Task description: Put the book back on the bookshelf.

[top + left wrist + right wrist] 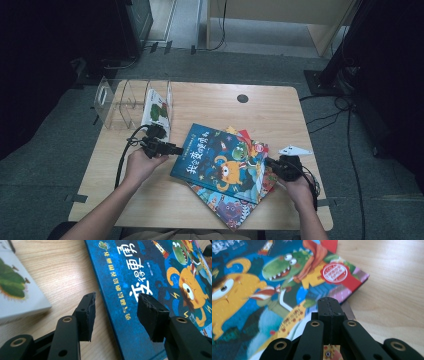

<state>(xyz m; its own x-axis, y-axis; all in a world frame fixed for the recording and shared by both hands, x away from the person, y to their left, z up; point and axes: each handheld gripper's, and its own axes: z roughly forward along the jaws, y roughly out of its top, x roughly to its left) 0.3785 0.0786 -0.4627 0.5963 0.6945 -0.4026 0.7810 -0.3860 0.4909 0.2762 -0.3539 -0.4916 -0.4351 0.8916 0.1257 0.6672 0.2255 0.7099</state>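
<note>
A blue picture book (220, 157) with a yellow monster and a green dinosaur on its cover lies on top of a small stack in the middle of the wooden table (215, 102). My left gripper (175, 149) is at the book's left edge. In the left gripper view it (116, 296) is open, its jaws straddling the edge of the blue book (140, 277) without pressing on it. My right gripper (269, 161) is at the book's right edge. In the right gripper view it (329, 301) is shut, its tip over the cover (262, 290) near a red seal.
Another colourful book (225, 207) sticks out from under the blue one toward the front edge. A clear plastic rack (117, 102) at the back left holds a white book (159, 112) with a green plant on it (15, 290). A round cable hole (242, 98) sits at the back.
</note>
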